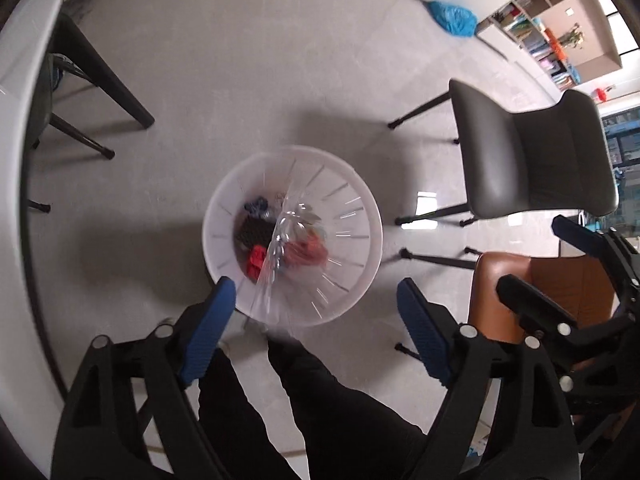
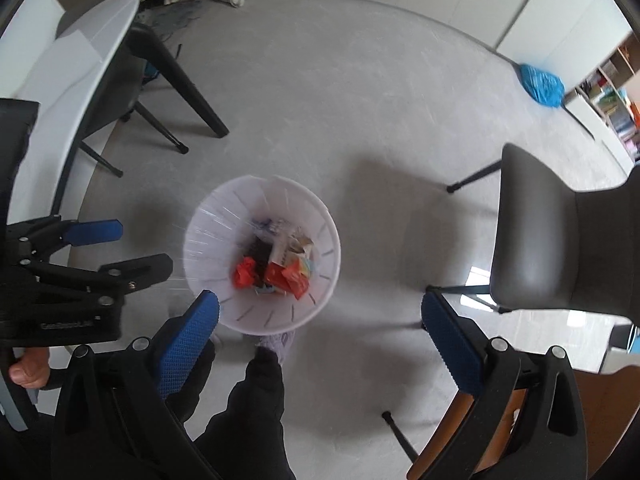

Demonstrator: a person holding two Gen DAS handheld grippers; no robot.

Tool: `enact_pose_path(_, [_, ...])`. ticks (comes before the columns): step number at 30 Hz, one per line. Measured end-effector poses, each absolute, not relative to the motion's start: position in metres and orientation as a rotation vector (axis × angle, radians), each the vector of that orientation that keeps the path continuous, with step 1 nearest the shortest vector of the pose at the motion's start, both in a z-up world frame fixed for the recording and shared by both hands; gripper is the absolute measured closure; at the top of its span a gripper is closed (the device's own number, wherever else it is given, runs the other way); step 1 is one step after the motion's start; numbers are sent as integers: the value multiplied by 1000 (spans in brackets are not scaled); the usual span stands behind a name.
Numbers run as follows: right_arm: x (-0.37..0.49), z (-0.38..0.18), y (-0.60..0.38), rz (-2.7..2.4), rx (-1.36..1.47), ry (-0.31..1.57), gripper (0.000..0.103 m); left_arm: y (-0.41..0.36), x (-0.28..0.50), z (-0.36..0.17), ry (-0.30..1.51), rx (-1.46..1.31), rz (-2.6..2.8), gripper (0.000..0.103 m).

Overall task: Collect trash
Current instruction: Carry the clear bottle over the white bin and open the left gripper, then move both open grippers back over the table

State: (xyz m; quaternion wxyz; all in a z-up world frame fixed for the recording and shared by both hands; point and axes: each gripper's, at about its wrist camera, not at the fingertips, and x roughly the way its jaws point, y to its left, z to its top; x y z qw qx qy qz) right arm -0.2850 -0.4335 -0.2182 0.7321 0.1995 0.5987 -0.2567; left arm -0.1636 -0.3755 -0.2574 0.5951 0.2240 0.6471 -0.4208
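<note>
Currently, both grippers over white bin (image 1: 370, 236), jaws wide and empty
Left gripper (image 1: 316, 330) and right gripper (image 2: 320, 320) hover above it; trash (image 2: 276, 266) (red wrappers, dark items) lies inside, grey chair (image 2: 560, 236) at 3 o'clock

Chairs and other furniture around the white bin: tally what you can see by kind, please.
Grey chairs: 2, one right of the white bin, one tucked under the table
Tan leather chair: 1
White table: 1
Open shelving unit: 1
Total: 5
</note>
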Motion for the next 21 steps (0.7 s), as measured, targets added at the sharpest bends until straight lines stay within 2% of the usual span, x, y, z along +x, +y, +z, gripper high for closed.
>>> enact_pose_path(5, [-289,-223,-438,-566,455,1309,3,-378,-176,-252,1489,547,-947,10])
enact_pose_path(11, [-278,-210,-435,-530,463,1262,3,-363,-152,-220,1420,496,-878,9])
enact_pose_path(21, [-186,-121,-379,-270,343,1051,3,-251,-69,-126,1205,294,-542,8])
